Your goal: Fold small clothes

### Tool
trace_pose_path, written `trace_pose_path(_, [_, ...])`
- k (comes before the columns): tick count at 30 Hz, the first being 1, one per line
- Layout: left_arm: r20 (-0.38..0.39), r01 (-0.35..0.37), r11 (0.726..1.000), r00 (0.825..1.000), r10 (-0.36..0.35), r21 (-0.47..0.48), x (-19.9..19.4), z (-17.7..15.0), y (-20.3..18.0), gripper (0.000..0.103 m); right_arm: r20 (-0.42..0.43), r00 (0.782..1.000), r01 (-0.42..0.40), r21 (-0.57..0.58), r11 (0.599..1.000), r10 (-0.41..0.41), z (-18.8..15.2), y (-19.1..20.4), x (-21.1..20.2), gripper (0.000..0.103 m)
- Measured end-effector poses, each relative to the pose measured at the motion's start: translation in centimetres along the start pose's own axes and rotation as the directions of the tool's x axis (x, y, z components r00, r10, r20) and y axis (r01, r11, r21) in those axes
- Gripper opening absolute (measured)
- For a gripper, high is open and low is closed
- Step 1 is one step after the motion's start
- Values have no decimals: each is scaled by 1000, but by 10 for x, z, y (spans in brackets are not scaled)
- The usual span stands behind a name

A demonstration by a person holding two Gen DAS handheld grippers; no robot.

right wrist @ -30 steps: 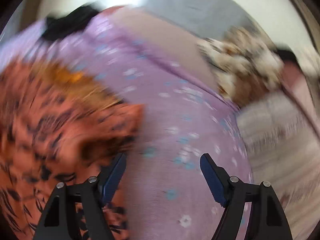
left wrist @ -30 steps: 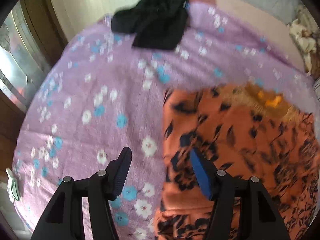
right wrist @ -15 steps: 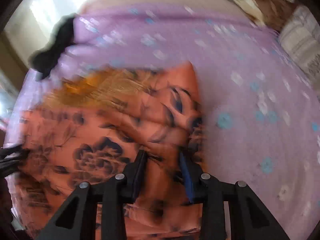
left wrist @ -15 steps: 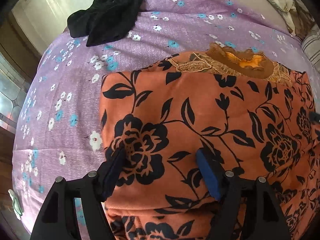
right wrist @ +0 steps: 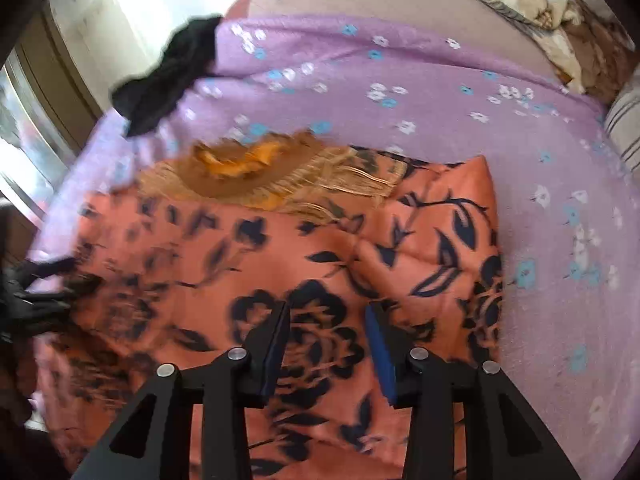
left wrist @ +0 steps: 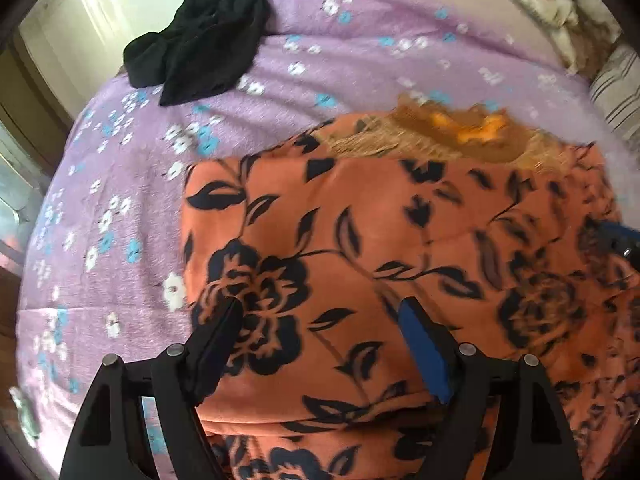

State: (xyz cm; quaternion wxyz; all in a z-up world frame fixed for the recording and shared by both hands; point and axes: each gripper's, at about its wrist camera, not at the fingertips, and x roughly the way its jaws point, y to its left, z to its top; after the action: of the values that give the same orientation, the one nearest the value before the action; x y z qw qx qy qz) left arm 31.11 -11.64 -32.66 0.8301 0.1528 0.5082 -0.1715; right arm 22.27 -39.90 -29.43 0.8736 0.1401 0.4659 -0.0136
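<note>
Purple cloth with small white and blue flowers covers the bed (left wrist: 240,120), and this blanket is the surface for everything here. On it lies the orange garment (left wrist: 360,240) with black flowers, spread flat near the front edge, with a brown and yellow collar part (right wrist: 248,172) at its far side. A black garment (left wrist: 204,56) sits crumpled at the far left corner of the bed, well apart from the orange one. At the far right are a beige patterned blanket (right wrist: 532,4) and a striped pillow (left wrist: 616,100). A pale wall and a window (very bright) are on the left. The left gripper (left wrist: 320,328) hovers over the orange garment, its fingers spread apart and grasping nothing. The right gripper (right wrist: 326,332) is also released, fingers apart above the cloth.
</note>
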Motion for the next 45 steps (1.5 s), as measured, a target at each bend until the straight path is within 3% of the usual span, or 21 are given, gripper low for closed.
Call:
trace_pose_path(3, [3, 6, 1000, 1000, -6, -3, 4, 1, -2, 81, 2, 998, -66, -31, 997, 66, -4, 20, 3, 47])
trace_pose_path(5, [-28, -38, 999, 999, 38, 29, 17, -2, -7, 81, -95, 995, -46, -51, 998, 41, -10, 27, 23, 52])
trace_pose_path(8, [-12, -33, 999, 999, 33, 28, 9, 0, -9, 82, -83, 996, -19, -117, 993, 10, -9, 35, 15, 52])
trace_pose_path(10, [16, 3, 1000, 1000, -3, 3, 0, 0, -6, 82, -73, 997, -44, -75, 996, 38, -8, 28, 6, 51])
trace_pose_path(13, [71, 30, 1000, 997, -29, 1, -16, -3, -9, 82, -31, 1000, -5, -1, 1000, 5, -12, 7, -15, 51])
trace_pose_path(16, [54, 7, 999, 998, -9, 50, -9, -11, -23, 82, -8, 1000, 23, 61, 998, -23, -16, -13, -26, 51])
trace_pose_path(18, [18, -38, 997, 999, 37, 66, 7, -17, -33, 90, -43, 999, 28, 101, 994, -23, -24, -28, -19, 51])
trace_pose_path(19, [58, -64, 997, 996, 62, 51, 7, -19, -33, 101, -73, 997, 34, 106, 994, -26, -28, -30, -13, 51])
trace_pose_path(20, [77, -97, 995, 993, 95, 32, 6, -21, -32, 103, -87, 996, 39, 94, 995, -31, -30, -30, -8, 51])
trace_pose_path(24, [21, -54, 997, 998, 55, -53, 6, -19, -20, 103, -49, 997, 65, 30, 997, -63, -31, -17, -18, 51])
trace_pose_path(27, [79, -89, 994, 992, 94, -64, -18, -27, -22, 103, -11, 999, 39, 77, 996, -38, -36, -21, -39, 51])
trace_pose_path(32, [212, -125, 988, 967, 143, -94, -77, -41, -29, 103, 137, 990, 27, 54, 998, -34, -37, -9, -78, 51])
trace_pose_path(38, [327, -74, 988, 938, 116, -137, -148, -64, -30, 103, 275, 962, -29, 90, 996, 3, -57, 4, -123, 51])
trace_pose_path(45, [389, -55, 985, 914, 116, -164, -197, -78, -27, 103, 321, 947, -31, 71, 997, 6, -90, 16, -160, 54])
